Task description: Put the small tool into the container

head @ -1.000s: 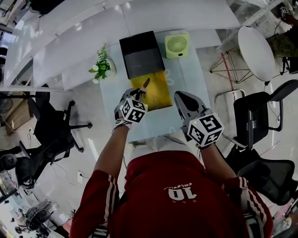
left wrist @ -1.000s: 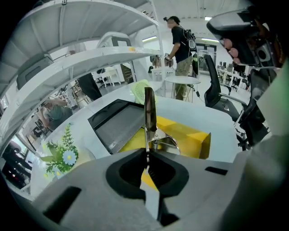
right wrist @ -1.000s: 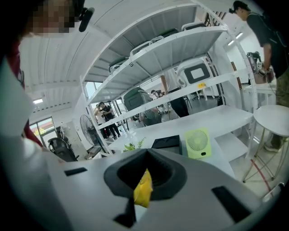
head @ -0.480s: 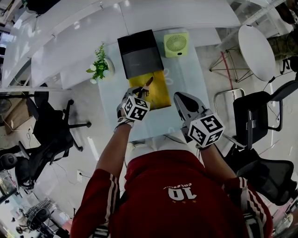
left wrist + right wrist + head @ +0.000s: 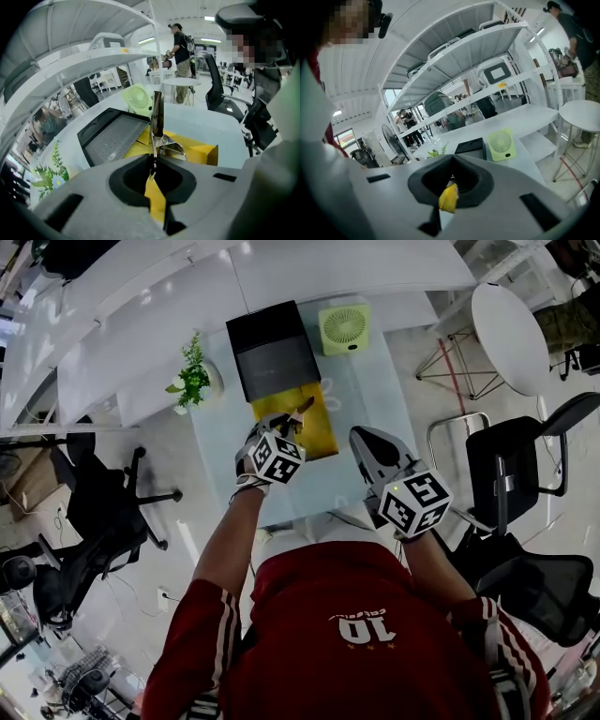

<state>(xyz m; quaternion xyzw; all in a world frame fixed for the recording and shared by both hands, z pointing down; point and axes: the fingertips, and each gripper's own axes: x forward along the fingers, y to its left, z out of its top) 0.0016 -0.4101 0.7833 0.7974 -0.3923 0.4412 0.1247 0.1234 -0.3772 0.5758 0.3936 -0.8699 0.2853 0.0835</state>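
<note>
**Left gripper edges the tool out over the yellow box**

Since a second ago, the small tool, a thin dark blade with a bright metal spring at its root, has shifted forward and slightly right with my left gripper. The jaws are clamped on the tool's lower end, so it stands nearly upright. It hangs above the near part of the open yellow box, the container, and is not inside yet. My right gripper waits off to the right over the pale table, its jaws pressed together on nothing.

To do this well, I judge I should tip the blade down and lower it below the box walls. Then I part the jaws gently, so the springy piece does not bounce out.

For room, the flat black rectangular tray seems to lie right against the box's far edge, so I must not overshoot. The light green square fan sits just beside the tray, and the small potted green plant is off to the left. Both look clear of my path. The table's right side gives open space for drawing back.
</note>
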